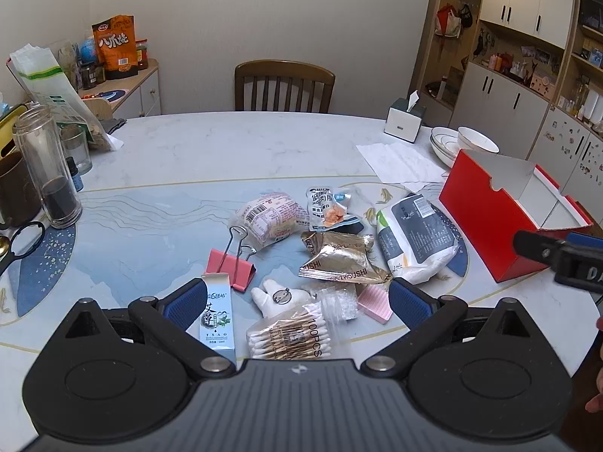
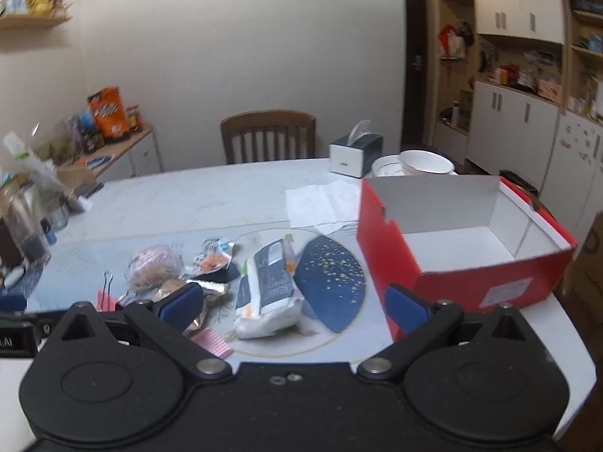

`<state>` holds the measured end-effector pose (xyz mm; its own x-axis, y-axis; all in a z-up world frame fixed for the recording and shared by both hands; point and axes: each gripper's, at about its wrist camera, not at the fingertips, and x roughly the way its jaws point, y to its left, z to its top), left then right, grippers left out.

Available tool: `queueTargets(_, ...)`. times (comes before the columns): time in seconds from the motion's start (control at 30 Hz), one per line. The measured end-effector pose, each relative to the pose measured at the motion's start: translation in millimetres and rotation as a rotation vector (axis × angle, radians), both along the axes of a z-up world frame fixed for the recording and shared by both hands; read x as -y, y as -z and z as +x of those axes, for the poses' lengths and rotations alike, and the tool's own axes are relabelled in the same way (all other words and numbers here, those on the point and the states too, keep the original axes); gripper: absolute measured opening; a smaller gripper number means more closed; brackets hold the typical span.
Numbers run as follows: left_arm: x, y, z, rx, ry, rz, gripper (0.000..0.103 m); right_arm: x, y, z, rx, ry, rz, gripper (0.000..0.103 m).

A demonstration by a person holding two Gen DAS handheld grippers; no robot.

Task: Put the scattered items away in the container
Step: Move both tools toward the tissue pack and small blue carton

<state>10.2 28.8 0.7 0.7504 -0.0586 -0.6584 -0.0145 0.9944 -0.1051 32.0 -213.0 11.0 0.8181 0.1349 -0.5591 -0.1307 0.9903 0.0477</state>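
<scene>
we hold left gripper (image 1: pixel 288 303) and right gripper (image 2: pixel 294 303) spread, empty; red box (image 2: pixel 490 286) sits at table's (image 2: pixel 196 199) right edge.

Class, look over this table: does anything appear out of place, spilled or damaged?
Nothing looks spilled or broken. What is out of place is the loose heap mid-table: a pink binder clip, crumpled gold foil packet, cotton-swab pack and white-and-grey pouch lie jumbled beside the red cardboard box, which holds nothing visible.
</scene>
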Motion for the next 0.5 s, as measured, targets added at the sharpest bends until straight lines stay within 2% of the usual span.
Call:
queueTargets(0.27,-3,2,8,0.010,0.012,-0.015,0.103,-12,3,16,-0.023,-0.059,-0.023,0.102)
queueTargets(0.5,-16,14,20,-0.011,-0.018,0.033,0.103,-12,8,38,-0.039,-0.078,-0.018,0.101)
